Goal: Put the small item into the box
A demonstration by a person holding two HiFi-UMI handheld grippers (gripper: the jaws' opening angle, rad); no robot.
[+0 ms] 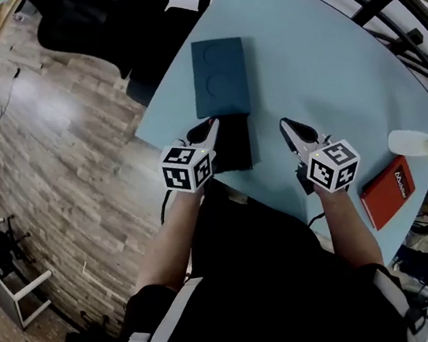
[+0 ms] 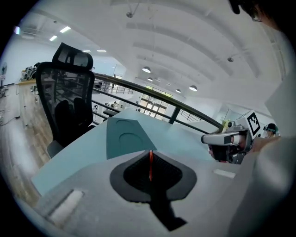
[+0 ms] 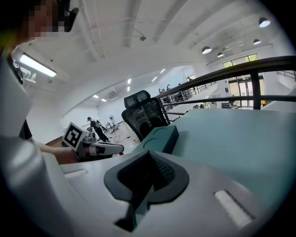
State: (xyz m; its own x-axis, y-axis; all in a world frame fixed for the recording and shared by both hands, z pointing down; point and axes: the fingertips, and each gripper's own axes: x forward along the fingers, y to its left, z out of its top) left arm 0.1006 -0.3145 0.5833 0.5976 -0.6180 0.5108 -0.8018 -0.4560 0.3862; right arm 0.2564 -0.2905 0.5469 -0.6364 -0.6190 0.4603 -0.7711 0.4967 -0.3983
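Head view shows a pale blue tabletop point(image 1: 316, 55) with a dark teal rectangular box point(image 1: 221, 77), two round recesses in its top, lying at 12 o'clock from the left gripper point(image 1: 209, 125). A black rectangular object point(image 1: 236, 145) sits just beside the box's near edge, at 3 o'clock from that gripper's tip. Left gripper view shows the jaws clenched on a thin red small item point(image 2: 150, 165), seen edge-on between the dark pads, above the table and short of the box. The right gripper point(image 1: 287, 125) hovers at 3 o'clock from the left one, well apart from the box; its own view shows its jaws pressed together with nothing between them. A red book point(image 1: 388, 189) lies at 4 o'clock from it.
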